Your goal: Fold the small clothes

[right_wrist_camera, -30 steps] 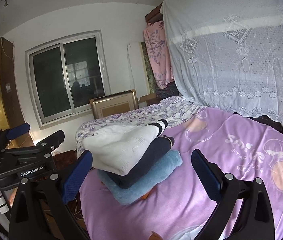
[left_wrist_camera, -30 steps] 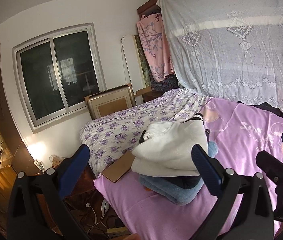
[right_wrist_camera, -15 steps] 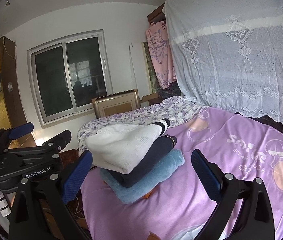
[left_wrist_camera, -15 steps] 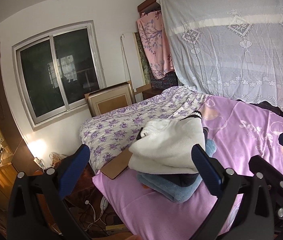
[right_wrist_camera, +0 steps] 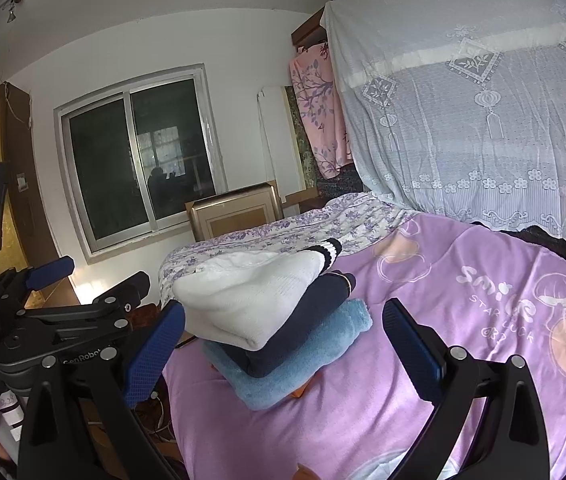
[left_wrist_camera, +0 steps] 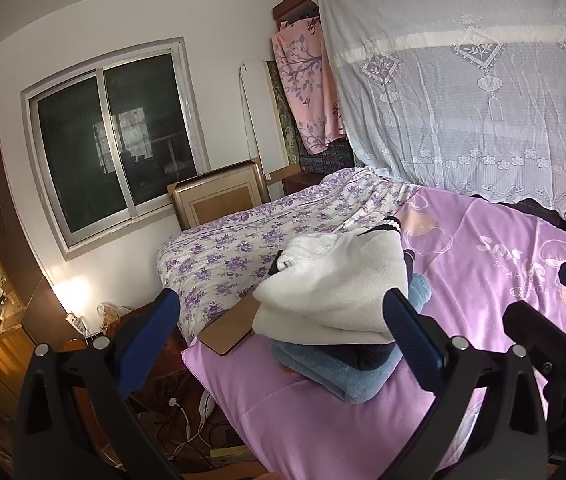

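Observation:
A stack of folded clothes lies near the corner of the bed. A white knit garment [left_wrist_camera: 335, 288] [right_wrist_camera: 251, 300] is on top, a dark navy one [right_wrist_camera: 307, 328] is under it, and a fluffy blue one [left_wrist_camera: 343, 372] [right_wrist_camera: 303, 372] is at the bottom. My left gripper [left_wrist_camera: 283, 332] is open in front of the stack, not touching it. My right gripper [right_wrist_camera: 283, 344] is also open, short of the stack, holding nothing. The left wrist view shows the right gripper [left_wrist_camera: 551, 300] at the right edge. In the right wrist view the left gripper [right_wrist_camera: 95, 280] is at the left.
The stack rests on a purple blanket [left_wrist_camera: 483, 264] beside a floral sheet [left_wrist_camera: 223, 256]. A brown cardboard piece [left_wrist_camera: 227, 332] sticks out at the bed's edge. A lace curtain [left_wrist_camera: 463, 100] hangs behind, with a window [left_wrist_camera: 115, 140], a framed panel [left_wrist_camera: 219, 200] and floor cables [left_wrist_camera: 187, 420] to the left.
Both grippers have drifted only slightly and stay open. The folded stack has not moved and nothing was taken hold of.

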